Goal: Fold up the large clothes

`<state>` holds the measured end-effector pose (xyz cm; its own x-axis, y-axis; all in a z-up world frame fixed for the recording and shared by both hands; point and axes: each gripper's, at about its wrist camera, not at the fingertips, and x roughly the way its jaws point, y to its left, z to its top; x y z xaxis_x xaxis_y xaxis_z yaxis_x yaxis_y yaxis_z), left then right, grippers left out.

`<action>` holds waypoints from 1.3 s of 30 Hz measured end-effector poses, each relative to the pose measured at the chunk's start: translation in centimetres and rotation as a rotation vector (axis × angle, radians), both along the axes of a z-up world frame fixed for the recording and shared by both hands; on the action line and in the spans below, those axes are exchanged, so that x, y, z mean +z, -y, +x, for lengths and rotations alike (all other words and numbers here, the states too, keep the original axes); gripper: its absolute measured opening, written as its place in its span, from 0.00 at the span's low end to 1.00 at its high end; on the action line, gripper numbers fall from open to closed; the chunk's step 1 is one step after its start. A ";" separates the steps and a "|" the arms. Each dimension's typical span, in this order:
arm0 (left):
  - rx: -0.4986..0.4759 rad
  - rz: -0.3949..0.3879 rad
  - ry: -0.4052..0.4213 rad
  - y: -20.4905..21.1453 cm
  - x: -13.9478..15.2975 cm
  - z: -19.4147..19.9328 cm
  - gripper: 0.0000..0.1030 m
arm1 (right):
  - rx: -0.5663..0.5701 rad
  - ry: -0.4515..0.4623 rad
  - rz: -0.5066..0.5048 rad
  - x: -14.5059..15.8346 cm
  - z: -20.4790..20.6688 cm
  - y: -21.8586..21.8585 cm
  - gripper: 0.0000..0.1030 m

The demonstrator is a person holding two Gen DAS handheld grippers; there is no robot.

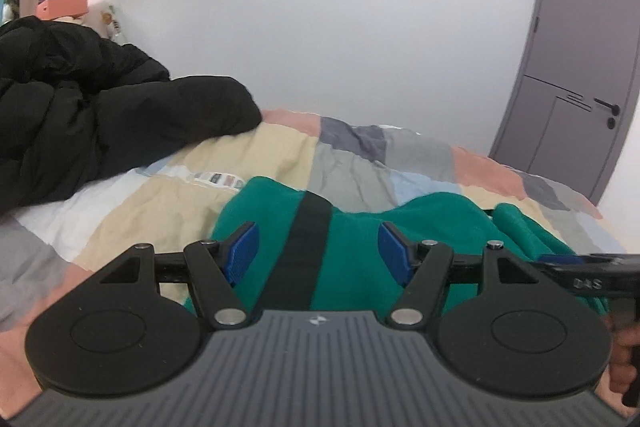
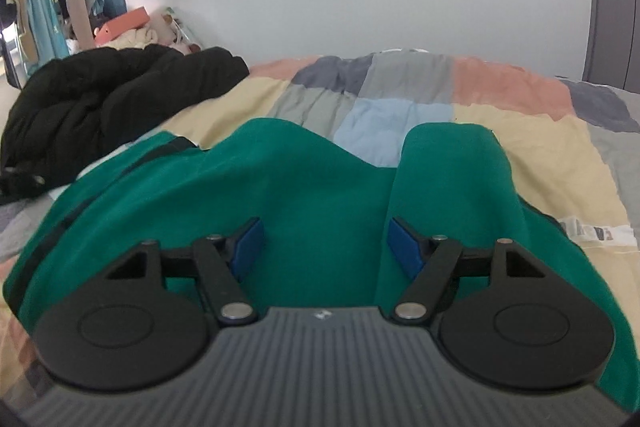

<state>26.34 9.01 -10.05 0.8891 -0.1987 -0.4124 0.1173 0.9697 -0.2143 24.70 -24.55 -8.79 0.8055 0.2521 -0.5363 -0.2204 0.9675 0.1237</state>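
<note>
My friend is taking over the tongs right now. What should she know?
Left tongs: open, holding nothing, above the green garment near its black stripe.
Right tongs: open, holding nothing, over the same green garment.
The garment lies rumpled on the patchwork bedcover. A black jacket is heaped on the far left of the bed.
Done: no neat fold shows yet.
Left: grip the green garment, spread it flat and fold it; the black jacket probably comes next.

Green garment (image 2: 320,187) matt fleecy cloth, quilt (image 2: 520,131) crumpled cotton
</note>
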 end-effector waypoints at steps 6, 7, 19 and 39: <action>-0.048 -0.026 -0.144 0.9 -2.2 1.2 0.69 | -0.006 -0.023 0.033 -0.5 0.1 0.4 0.69; -0.045 -0.015 -0.146 0.9 -2.5 1.2 0.69 | -0.008 -0.021 0.035 -0.5 0.1 0.4 0.69; -0.038 -0.155 -0.208 0.5 -0.3 -4.3 0.69 | -0.062 0.022 0.158 1.7 -4.0 1.5 0.69; 0.163 -0.871 -0.576 -3.2 -9.4 -6.2 0.85 | -0.211 -0.325 0.746 -3.9 -9.6 6.2 0.96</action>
